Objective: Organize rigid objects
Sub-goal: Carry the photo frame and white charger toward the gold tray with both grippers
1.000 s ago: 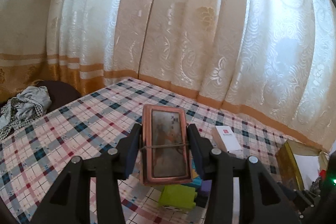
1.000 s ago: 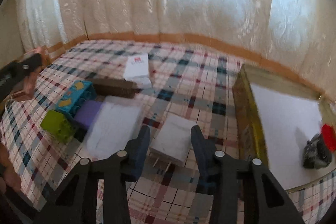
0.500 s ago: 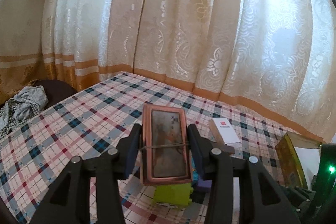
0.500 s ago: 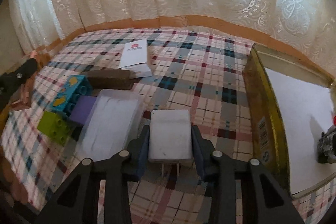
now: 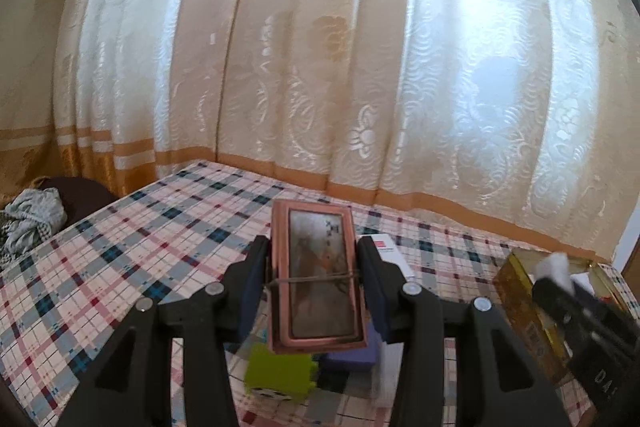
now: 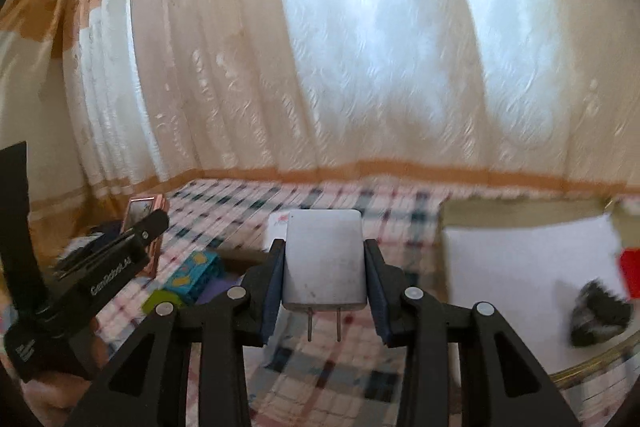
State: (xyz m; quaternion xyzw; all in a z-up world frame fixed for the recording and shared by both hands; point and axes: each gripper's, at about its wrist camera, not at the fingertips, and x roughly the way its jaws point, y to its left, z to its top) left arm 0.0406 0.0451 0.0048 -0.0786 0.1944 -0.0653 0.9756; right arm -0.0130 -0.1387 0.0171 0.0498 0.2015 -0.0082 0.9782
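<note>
My left gripper (image 5: 314, 267) is shut on a copper-framed phone-shaped case (image 5: 318, 277) bound by a rubber band, held above the plaid table (image 5: 120, 267). It also shows at the left of the right wrist view (image 6: 144, 227). My right gripper (image 6: 324, 267) is shut on a white plug adapter (image 6: 324, 259), prongs toward the camera, lifted off the table. The adapter shows in the left wrist view (image 5: 554, 265) above the gold tin (image 5: 520, 299).
A green block (image 5: 280, 373), a purple block (image 5: 354, 351), a blue block (image 6: 196, 271) and a white box (image 5: 390, 251) lie on the table. The gold tin (image 6: 520, 267) at right holds a dark object (image 6: 600, 311) and a red one (image 6: 630, 269). A curtain hangs behind.
My right gripper closed on the white adapter and lifted it off the table toward the tin. My left gripper still holds the copper case, which has risen slightly.
</note>
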